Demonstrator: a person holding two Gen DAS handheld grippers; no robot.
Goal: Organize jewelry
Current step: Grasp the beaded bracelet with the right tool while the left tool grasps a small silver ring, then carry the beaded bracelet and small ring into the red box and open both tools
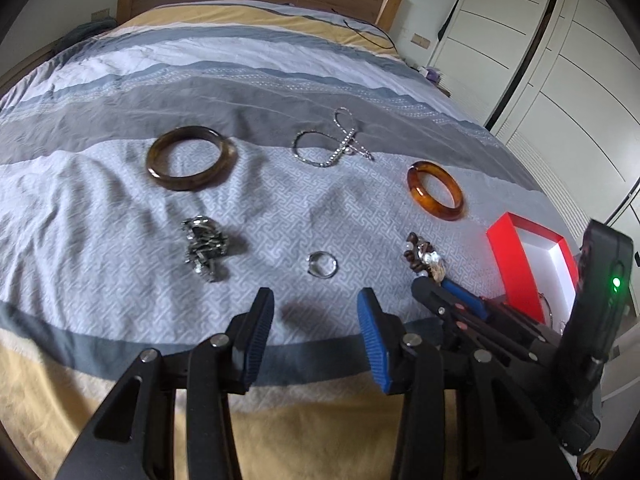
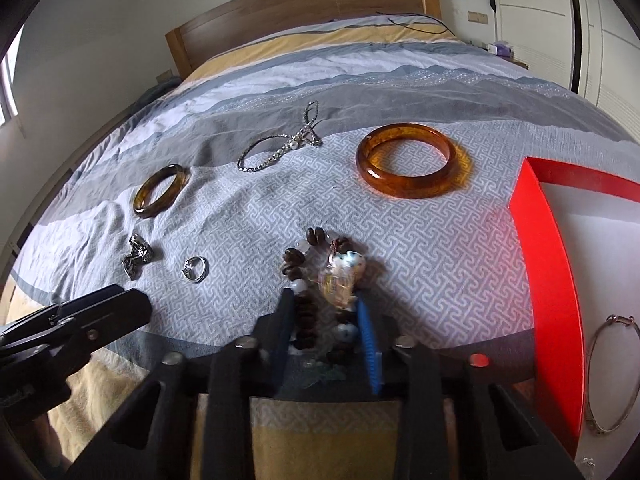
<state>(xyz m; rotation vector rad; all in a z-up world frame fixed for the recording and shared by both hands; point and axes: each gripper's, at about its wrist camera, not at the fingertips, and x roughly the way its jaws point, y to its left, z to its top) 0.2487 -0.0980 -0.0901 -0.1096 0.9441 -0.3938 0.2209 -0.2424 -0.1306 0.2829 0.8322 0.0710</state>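
Observation:
A beaded bracelet (image 2: pixel 320 264) of brown and pale beads lies on the bed near the front edge; my right gripper (image 2: pixel 324 300) is shut on it, pads pressed against both sides. The left gripper (image 1: pixel 316 300) stands open just short of a small silver ring (image 1: pixel 324 275), with nothing between its fingers. Farther back lie a dark brown bangle (image 1: pixel 188 184), a rhinestone chain (image 1: pixel 334 144) and an amber bangle (image 1: pixel 416 188). A chunky silver piece (image 1: pixel 204 248) sits left of the ring. The right gripper (image 1: pixel 436 282) also shows in the left wrist view, on the beads.
An open red box (image 2: pixel 548 260) with a white inside stands at the right by the bed's edge; a thin wire bangle (image 2: pixel 612 372) lies in it. The striped grey, white and yellow bedspread (image 2: pixel 440 240) is rumpled at the left. A wooden headboard (image 2: pixel 304 4) and white wardrobes stand behind.

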